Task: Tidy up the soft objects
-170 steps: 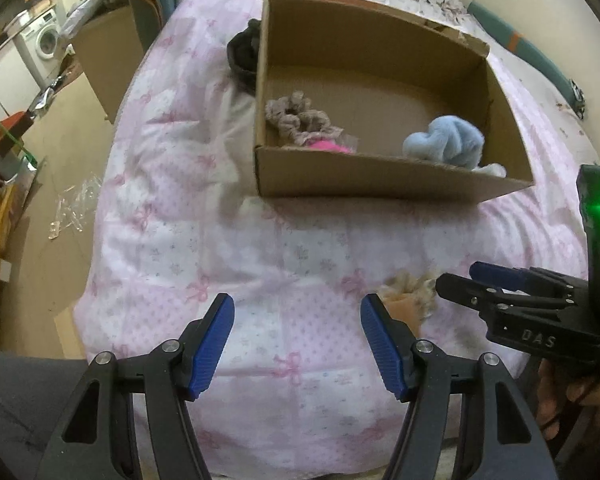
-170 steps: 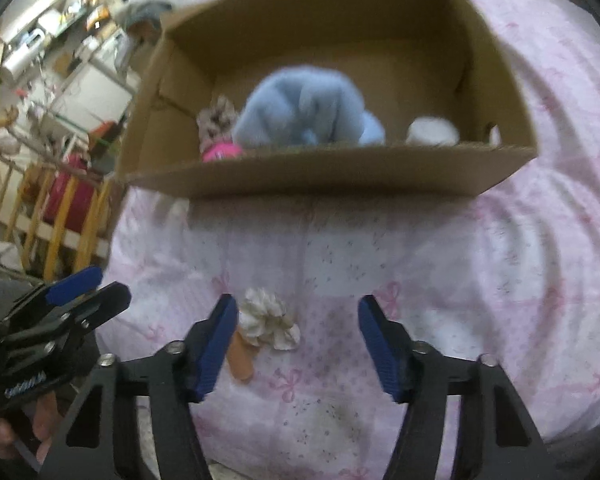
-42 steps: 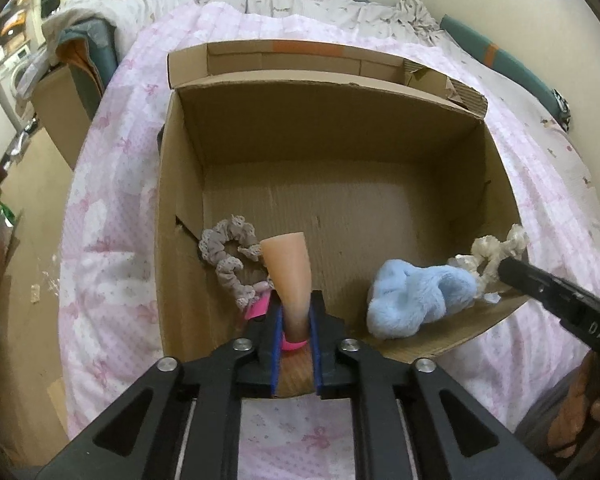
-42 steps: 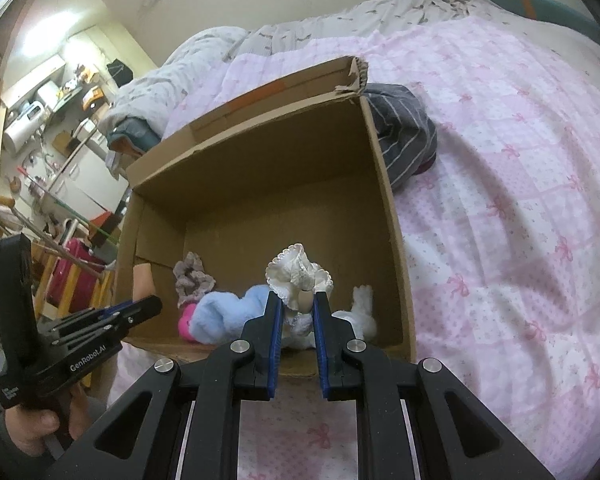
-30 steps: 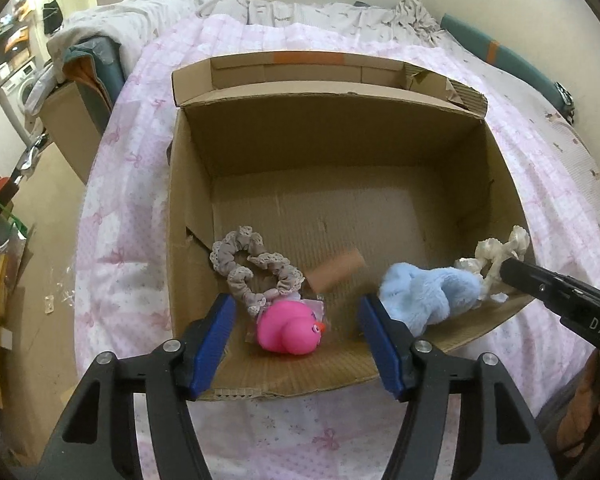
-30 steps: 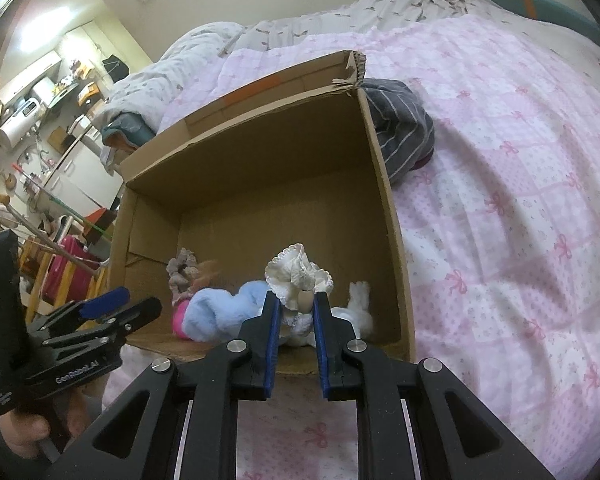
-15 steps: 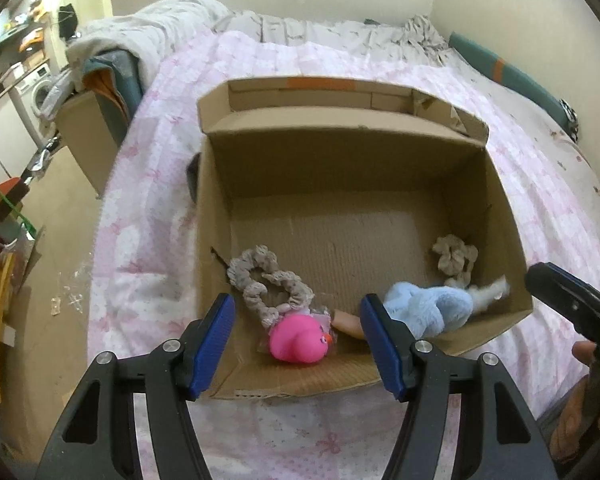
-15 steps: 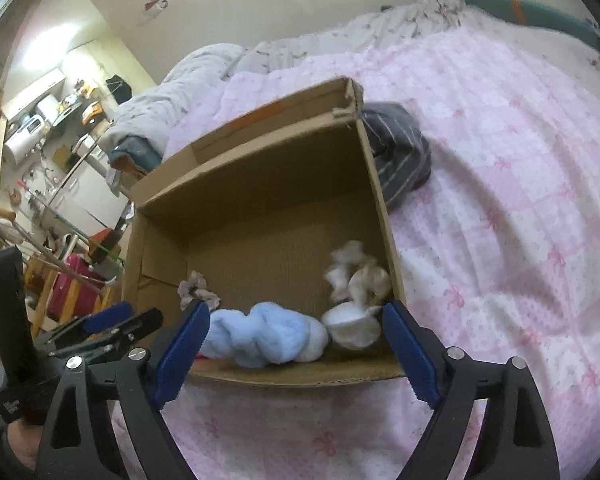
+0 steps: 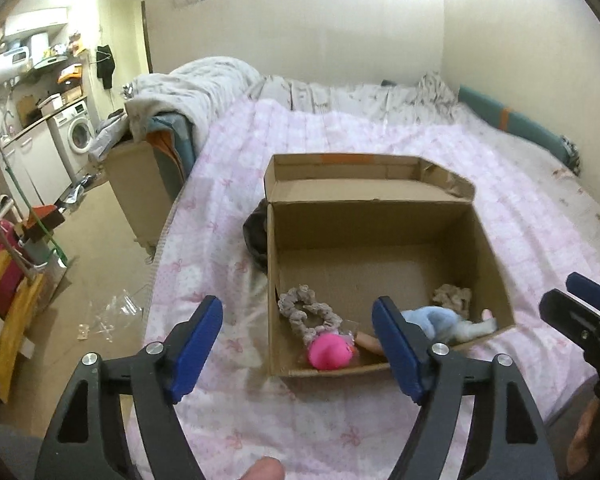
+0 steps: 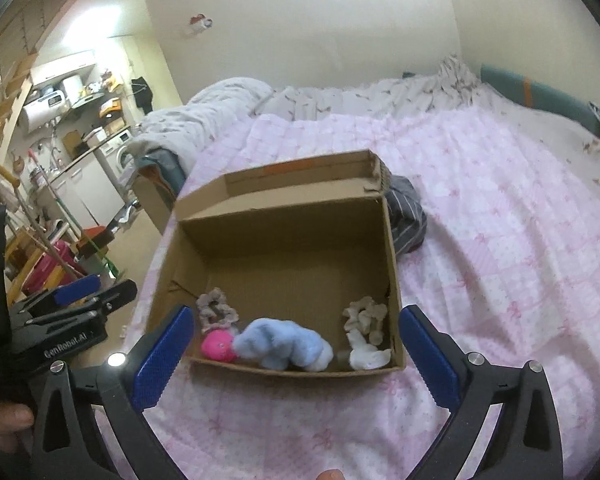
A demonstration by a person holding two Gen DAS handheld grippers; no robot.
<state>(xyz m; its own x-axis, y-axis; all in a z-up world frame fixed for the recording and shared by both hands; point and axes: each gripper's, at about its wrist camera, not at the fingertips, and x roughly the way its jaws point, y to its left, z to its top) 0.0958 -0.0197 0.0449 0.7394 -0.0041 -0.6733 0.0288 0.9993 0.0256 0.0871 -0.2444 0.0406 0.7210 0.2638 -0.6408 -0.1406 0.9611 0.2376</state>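
Note:
An open cardboard box [image 9: 374,210] [image 10: 284,216] sits on the pink bed. Inside lie a grey scrunchie [image 9: 310,314] [image 10: 216,312], a pink toy duck [image 9: 330,354] [image 10: 219,345], a peach tube [image 9: 367,341], a blue plush [image 9: 436,320] [image 10: 282,344] and a cream scrunchie [image 9: 452,296] [image 10: 364,316]. My left gripper [image 9: 300,346] is open and empty, held back above the box's near edge. My right gripper [image 10: 296,354] is open and empty, also pulled back; it shows at the right in the left wrist view [image 9: 572,312].
A dark striped cloth [image 10: 408,216] [image 9: 256,232] lies on the bed beside the box. A second cardboard box [image 9: 140,184] stands by the bed's left side. Kitchen units and a washing machine [image 9: 76,140] are far left. Wooden rails and a red case [image 9: 0,276] stand on the floor.
Both grippers opened: the left dropped the peach tube and the right dropped the cream scrunchie into the box. Both then pulled back and up from the box.

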